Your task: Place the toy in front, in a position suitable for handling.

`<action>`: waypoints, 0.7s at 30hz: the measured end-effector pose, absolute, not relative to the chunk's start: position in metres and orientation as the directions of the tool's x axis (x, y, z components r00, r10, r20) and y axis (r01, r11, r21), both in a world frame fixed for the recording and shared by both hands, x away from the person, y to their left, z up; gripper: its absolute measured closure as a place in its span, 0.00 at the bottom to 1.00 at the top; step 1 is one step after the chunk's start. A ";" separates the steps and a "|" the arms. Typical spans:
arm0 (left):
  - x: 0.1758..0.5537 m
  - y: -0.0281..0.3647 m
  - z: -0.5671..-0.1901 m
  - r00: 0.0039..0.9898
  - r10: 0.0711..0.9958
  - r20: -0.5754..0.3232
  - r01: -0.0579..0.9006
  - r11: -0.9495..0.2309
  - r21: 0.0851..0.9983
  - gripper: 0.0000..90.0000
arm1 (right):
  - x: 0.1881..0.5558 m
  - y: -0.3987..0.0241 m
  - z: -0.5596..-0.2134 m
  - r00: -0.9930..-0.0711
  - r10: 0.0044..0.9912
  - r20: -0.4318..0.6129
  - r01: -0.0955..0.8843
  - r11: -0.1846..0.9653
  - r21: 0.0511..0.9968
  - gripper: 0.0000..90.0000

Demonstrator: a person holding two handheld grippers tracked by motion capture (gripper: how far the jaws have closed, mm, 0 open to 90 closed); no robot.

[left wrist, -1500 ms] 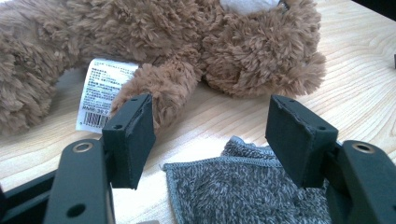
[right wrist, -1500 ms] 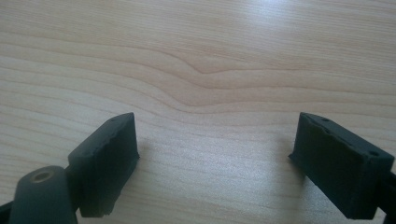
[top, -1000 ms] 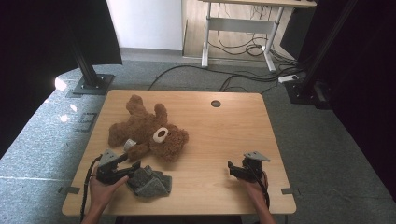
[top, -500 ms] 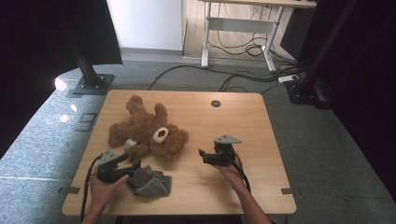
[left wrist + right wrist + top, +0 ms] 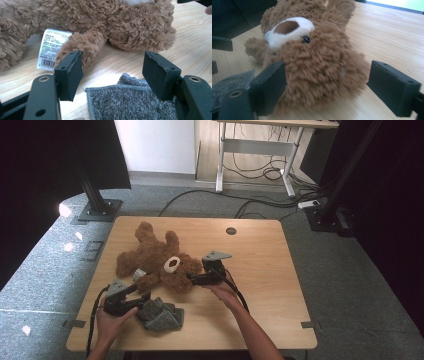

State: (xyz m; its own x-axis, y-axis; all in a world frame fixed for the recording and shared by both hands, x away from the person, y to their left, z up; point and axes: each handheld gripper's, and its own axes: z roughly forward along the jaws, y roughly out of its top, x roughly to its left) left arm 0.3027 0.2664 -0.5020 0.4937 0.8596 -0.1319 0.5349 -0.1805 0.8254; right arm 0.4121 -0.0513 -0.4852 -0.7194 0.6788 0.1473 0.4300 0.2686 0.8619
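The brown teddy bear point(image 5: 160, 260) lies flat on the wooden table point(image 5: 260, 270), its head right in front of the right gripper point(image 5: 192, 279). That gripper's jaws have just been opening and stand wide apart, the head sitting between them; I can't tell if the pads touch the fur. The left gripper point(image 5: 142, 296) has its jaws apart over a crumpled grey towel point(image 5: 161, 314), with the bear's white tag point(image 5: 51, 48) just beyond its tips.

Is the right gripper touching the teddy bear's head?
Cannot tell. In the right gripper view the right gripper stands open around the teddy bear's head; no plain contact or gap.
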 end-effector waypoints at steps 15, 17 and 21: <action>0.303 0.267 -0.503 0.487 0.863 -0.133 0.540 -0.178 0.823 0.36 | 0.445 -0.020 -0.496 -0.780 0.599 0.178 0.457 0.353 0.816 0.00; 0.304 0.268 -0.504 0.485 0.864 -0.137 0.542 -0.174 0.822 0.36 | 0.448 -0.023 -0.500 -0.787 0.584 0.200 0.470 0.357 0.807 0.04; 0.305 0.269 -0.504 0.483 0.864 -0.141 0.544 -0.171 0.821 0.36 | 0.447 -0.031 -0.508 -0.803 0.539 0.254 0.479 0.331 0.813 0.22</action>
